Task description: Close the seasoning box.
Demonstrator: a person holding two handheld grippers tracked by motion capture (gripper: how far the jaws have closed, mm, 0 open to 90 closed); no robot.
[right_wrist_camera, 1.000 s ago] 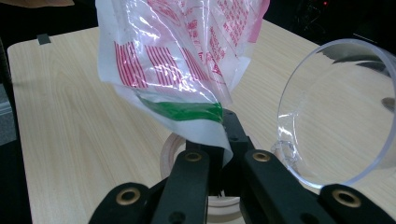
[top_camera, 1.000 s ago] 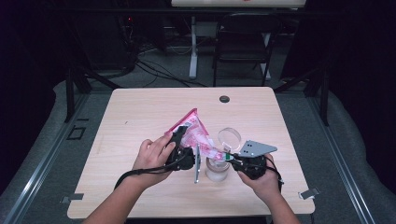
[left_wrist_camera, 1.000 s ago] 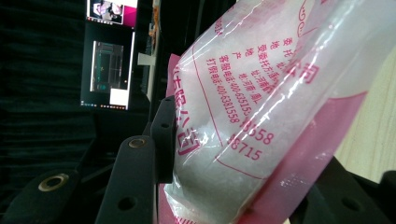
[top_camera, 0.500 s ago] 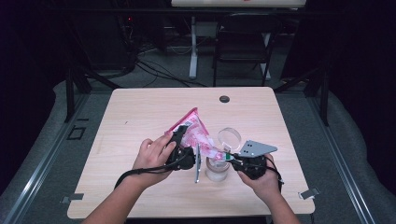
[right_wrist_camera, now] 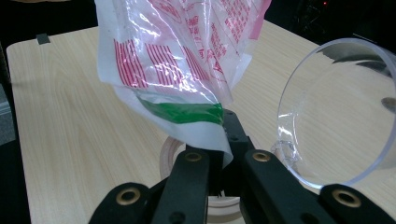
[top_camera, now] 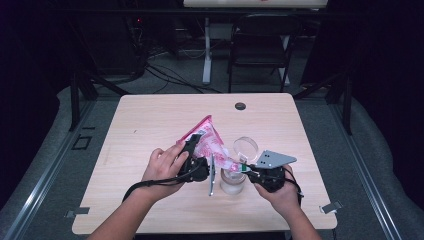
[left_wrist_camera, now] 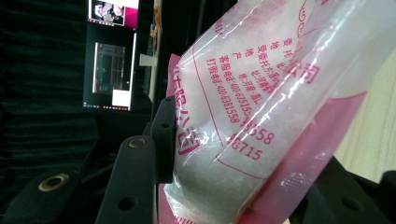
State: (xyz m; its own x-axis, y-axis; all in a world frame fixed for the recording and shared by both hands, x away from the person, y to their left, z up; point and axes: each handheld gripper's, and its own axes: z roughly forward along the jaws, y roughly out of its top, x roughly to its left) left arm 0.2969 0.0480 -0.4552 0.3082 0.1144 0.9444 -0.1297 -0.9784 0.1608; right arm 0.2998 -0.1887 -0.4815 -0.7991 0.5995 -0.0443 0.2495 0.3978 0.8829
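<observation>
While your 2 hands work at the near edge of the bench [top_camera: 150, 120], the pink-printed plastic bag [top_camera: 210, 142] hangs tilted between them above a clear glass jar [top_camera: 232, 182]. Your left gripper [top_camera: 192, 150] has its jaws clenched on the bag's full body, white granules pressed against the film. Your right gripper [right_wrist_camera: 224, 140] pinches the bag's green-striped corner with jaws clamped tight, just beside the jar's hinged clear lid [right_wrist_camera: 341, 112].

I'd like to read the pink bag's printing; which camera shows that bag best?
The left gripper view: the bag is close, its pink print sharp. The right gripper view shows its crumpled, green-striped lower end pinched in the jaws. The high view shows it small between both grippers.
</observation>
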